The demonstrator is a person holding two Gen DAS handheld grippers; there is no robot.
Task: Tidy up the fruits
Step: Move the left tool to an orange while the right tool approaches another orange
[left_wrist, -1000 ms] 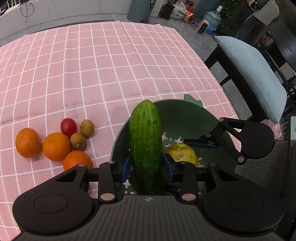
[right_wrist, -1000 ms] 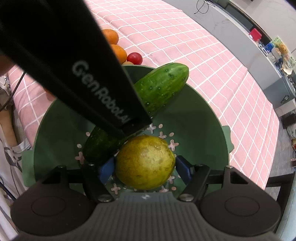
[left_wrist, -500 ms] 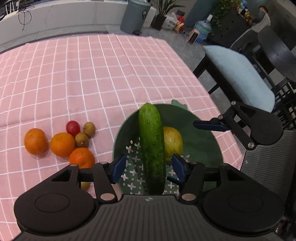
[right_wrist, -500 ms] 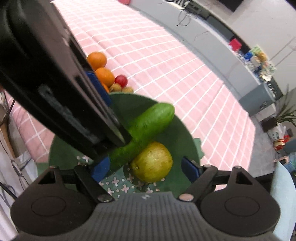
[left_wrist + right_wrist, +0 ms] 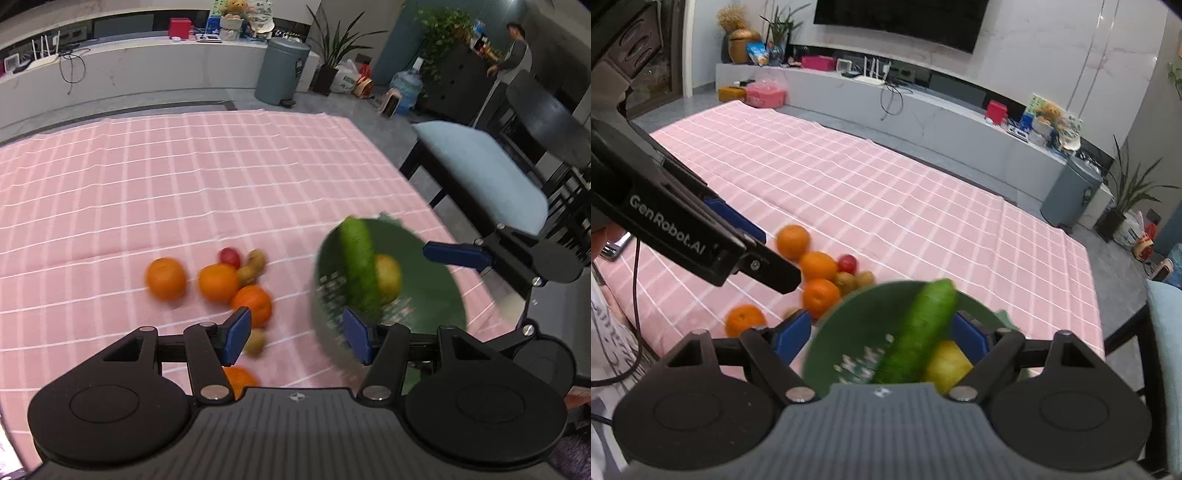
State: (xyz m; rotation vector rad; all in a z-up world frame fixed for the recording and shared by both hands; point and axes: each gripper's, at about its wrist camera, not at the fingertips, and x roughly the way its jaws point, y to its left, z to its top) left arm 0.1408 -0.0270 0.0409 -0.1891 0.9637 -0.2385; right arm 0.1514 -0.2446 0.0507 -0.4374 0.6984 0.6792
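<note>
A green bowl (image 5: 443, 288) (image 5: 849, 325) sits near the right edge of the pink checked cloth. In it lie a cucumber (image 5: 358, 262) (image 5: 919, 332) and a yellow round fruit (image 5: 388, 278) (image 5: 947, 363). My left gripper (image 5: 295, 334) is open and holds nothing, raised over the cloth between the bowl and a cluster of oranges (image 5: 218, 282) (image 5: 818, 265). My right gripper (image 5: 882, 332) hangs above the bowl. Its jaws are closing slightly, and its pads touch neither fruit. A red fruit (image 5: 229, 256) and small brown fruits (image 5: 255, 266) lie beside the oranges.
A dark chair with a light blue cushion (image 5: 480, 173) stands just off the table's right edge. A grey bin (image 5: 282, 70), plants and a low counter stand beyond the far edge. The left gripper's black body (image 5: 683, 232) crosses the right wrist view at left.
My left gripper let go of the cucumber, opened and rose away to the left. My right gripper opened off the yellow fruit and lifted. Both now lie in the bowl.
</note>
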